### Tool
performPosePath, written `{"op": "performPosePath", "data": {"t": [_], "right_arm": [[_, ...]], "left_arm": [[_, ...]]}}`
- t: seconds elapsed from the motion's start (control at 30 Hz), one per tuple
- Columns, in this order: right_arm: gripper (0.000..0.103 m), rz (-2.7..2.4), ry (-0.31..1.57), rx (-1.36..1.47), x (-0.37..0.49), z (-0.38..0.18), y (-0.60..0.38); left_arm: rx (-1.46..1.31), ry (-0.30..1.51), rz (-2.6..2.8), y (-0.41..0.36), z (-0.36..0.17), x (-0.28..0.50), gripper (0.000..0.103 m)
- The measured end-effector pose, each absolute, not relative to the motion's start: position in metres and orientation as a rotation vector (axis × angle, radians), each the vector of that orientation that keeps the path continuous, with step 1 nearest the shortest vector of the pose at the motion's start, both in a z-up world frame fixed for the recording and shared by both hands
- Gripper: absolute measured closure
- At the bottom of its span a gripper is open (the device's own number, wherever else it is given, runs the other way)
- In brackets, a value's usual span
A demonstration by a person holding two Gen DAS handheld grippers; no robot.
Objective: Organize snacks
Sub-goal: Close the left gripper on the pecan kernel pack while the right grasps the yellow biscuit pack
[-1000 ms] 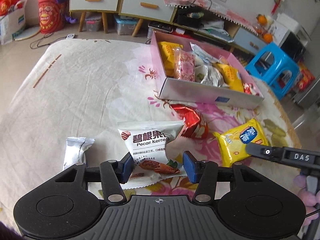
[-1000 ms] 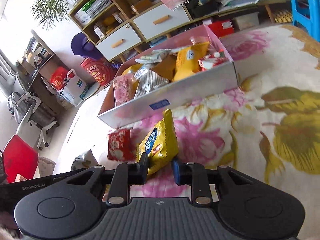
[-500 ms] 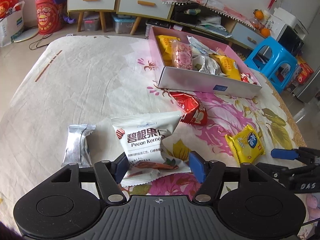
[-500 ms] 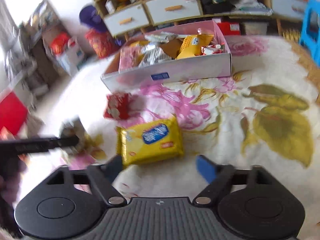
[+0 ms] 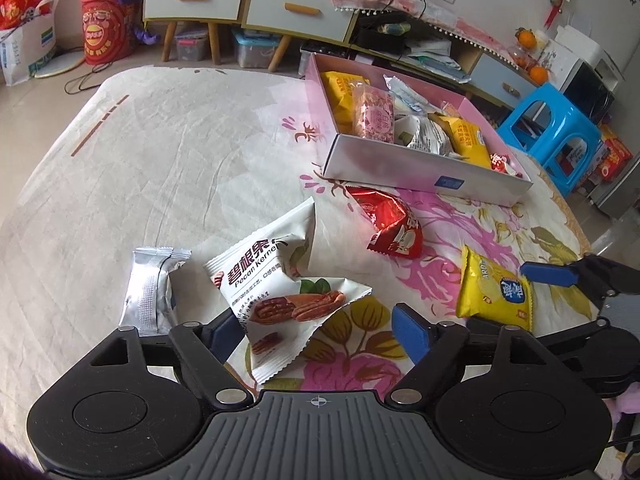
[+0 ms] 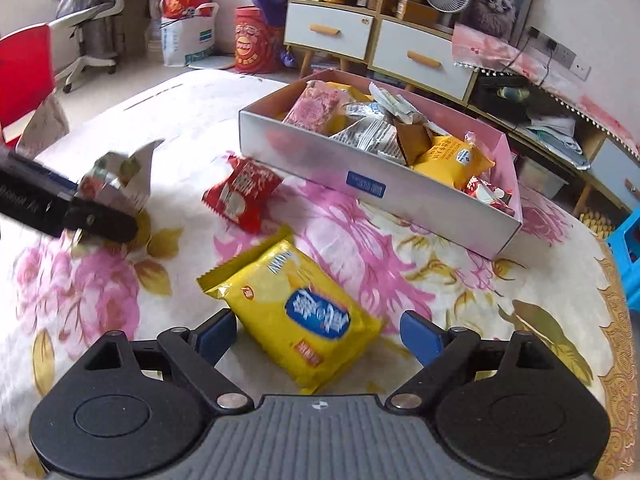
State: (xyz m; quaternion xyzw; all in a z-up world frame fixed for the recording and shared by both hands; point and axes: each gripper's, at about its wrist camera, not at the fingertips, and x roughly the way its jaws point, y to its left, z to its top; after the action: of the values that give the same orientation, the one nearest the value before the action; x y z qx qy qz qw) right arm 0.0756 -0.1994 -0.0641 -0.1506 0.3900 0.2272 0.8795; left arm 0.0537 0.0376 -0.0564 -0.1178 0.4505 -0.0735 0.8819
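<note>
1. Four loose snack packets lie on the flowered bedspread, all in front of a long box that already holds a jumble of packets.
2. The left gripper hangs low over the white pecan packet; its jaws are opening, and the packet's lower end sits between the blue pads, the left pad just touching its edge, the right pad clear of it.
3. A silver packet lies just to the left of the pecan packet.
4. A red packet rests between the pecan packet and the box, near the box's front wall.
5. The right gripper has its jaws spread wide, either side of the yellow biscuit packet, which lies flat on the bedspread with neither pad pressing it.
</note>
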Motion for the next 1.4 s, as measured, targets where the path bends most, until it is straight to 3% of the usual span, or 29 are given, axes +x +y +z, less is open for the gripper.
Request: {"op": "performPosePath", "data": {"t": [0.2, 0.4, 0.5, 0.63, 0.73, 0.83, 0.9, 0.97, 1.03, 1.4], "right_arm": [[0.026, 0.459, 0.843, -0.271, 0.081, -0.069, -0.197], [0.04, 0.453, 0.865, -0.222, 0.086, -0.068, -0.198], [0.052, 0.468, 0.865, -0.235, 0.085, -0.065, -0.194], [0.08, 0.497, 0.87, -0.242, 0.082, -0.06, -0.191], [0.086, 0.492, 0.89, -0.238, 0.084, -0.058, -0.191], [0.085, 0.502, 0.905, -0.215, 0.087, -0.058, -0.194], [0.077, 0.517, 0.92, -0.19, 0.089, -0.058, -0.196], [0.041, 0.529, 0.937, -0.157, 0.09, -0.057, -0.197], [0.03, 0.539, 0.928, -0.134, 0.089, -0.054, -0.198], [0.036, 0.624, 0.859, -0.23, 0.079, -0.056, -0.175]], "left_arm": [[-0.322, 0.921, -0.14, 0.045, -0.049, 0.059, 0.011], [-0.411, 0.962, -0.135, 0.052, -0.047, 0.069, 0.01], [-0.374, 0.967, -0.11, 0.052, -0.051, 0.07, 0.01], [-0.371, 0.972, -0.078, 0.057, -0.056, 0.071, 0.012], [-0.384, 0.967, -0.085, 0.059, -0.054, 0.071, 0.012], [-0.39, 0.97, -0.135, 0.058, -0.05, 0.07, 0.011], [-0.381, 0.974, -0.166, 0.055, -0.047, 0.069, 0.01], [-0.376, 0.967, -0.166, 0.055, -0.044, 0.068, 0.01], [-0.374, 0.953, -0.162, 0.055, -0.041, 0.067, 0.008], [-0.349, 0.971, -0.054, 0.06, -0.052, 0.069, 0.009]]}}
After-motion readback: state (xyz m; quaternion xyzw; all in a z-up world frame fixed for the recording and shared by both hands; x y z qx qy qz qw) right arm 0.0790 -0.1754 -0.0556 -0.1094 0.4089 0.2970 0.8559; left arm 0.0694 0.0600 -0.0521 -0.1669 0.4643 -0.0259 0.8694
